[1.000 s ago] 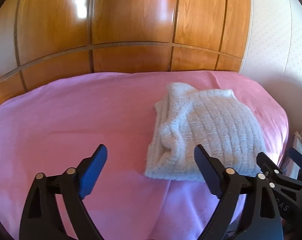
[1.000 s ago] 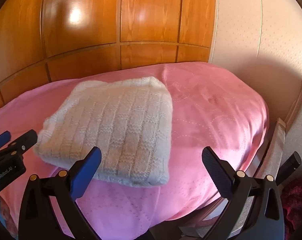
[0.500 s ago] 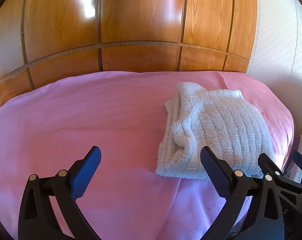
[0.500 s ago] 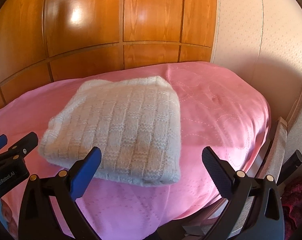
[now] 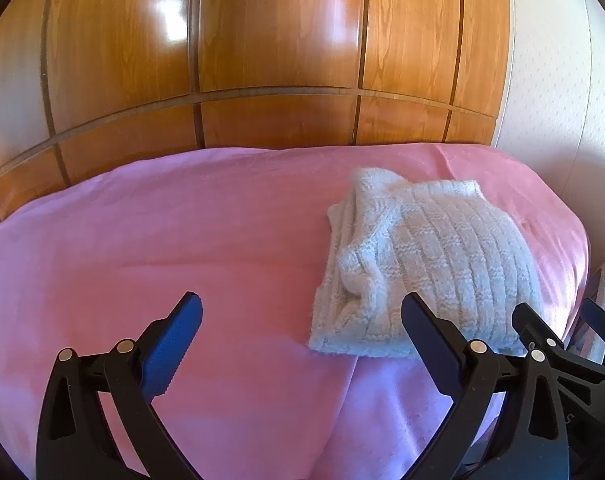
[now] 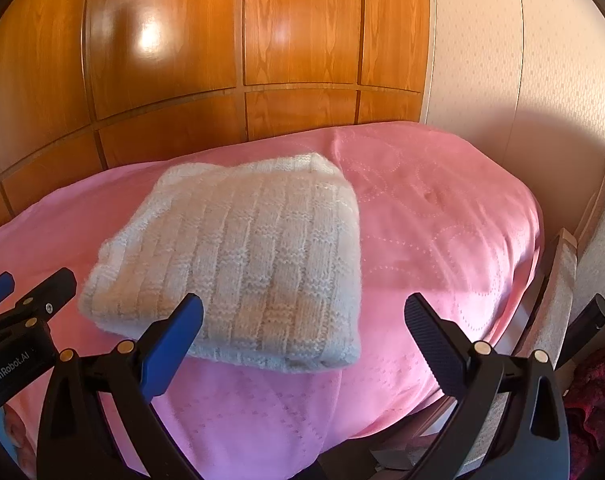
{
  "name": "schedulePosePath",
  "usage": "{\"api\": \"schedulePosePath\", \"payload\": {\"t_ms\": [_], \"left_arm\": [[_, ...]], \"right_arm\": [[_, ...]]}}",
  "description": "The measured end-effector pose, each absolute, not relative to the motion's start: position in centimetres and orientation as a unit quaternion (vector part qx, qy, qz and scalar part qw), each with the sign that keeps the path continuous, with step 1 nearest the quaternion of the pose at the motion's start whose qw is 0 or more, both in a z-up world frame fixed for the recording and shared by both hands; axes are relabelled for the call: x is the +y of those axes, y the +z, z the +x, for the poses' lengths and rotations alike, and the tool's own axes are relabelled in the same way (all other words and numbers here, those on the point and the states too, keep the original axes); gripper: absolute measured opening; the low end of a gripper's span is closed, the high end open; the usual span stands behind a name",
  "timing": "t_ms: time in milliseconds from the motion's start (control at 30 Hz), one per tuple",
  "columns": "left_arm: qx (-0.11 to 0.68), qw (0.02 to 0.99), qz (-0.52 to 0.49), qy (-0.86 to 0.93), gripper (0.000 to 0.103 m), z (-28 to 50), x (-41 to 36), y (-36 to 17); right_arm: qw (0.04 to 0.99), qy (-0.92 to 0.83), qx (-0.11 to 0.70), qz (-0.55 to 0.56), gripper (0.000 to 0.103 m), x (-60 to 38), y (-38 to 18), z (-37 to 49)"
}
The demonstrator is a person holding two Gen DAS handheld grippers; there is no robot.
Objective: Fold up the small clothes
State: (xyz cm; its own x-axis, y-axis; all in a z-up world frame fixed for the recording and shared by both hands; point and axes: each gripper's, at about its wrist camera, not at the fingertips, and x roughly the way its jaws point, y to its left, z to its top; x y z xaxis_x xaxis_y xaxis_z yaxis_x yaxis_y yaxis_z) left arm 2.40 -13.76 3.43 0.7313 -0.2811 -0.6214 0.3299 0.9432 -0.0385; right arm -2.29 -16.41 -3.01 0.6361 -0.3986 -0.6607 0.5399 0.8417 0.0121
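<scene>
A white knitted garment (image 5: pixel 426 264) lies folded into a thick square on the pink bedspread (image 5: pixel 162 248); it also shows in the right wrist view (image 6: pixel 246 264). My left gripper (image 5: pixel 302 320) is open and empty, held above the bed just left of the garment's near edge. My right gripper (image 6: pixel 304 322) is open and empty, held above the garment's near right corner. Each gripper shows at the edge of the other's view: the right one (image 5: pixel 562 344) and the left one (image 6: pixel 26 300).
A glossy wooden panelled wall (image 5: pixel 278 60) stands behind the bed. A pale wall (image 6: pixel 522 80) is on the right. The bed's right edge drops to a padded frame (image 6: pixel 558 280), with dark red fabric (image 6: pixel 598 400) beyond it.
Both grippers have drawn back and slightly left from the garment, staying open. The folded garment has not moved on the bed.
</scene>
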Motion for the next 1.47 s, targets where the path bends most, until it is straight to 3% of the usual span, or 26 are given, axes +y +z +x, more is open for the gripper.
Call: {"api": "schedulePosePath", "payload": {"t_ms": [1100,1467], "left_arm": [[0.299,0.939,0.035,-0.167,0.099,1.6,-13.8,4.7],[0.346,0.926,0.039,-0.144,0.099,3.1,-13.2,2.3]], "right_arm": [[0.898,-0.251,0.345,0.105,0.101,-16.3,-3.3,-2.1],[0.901,-0.240,0.316,0.175,0.101,-21.3,-1.5,-2.1]]}}
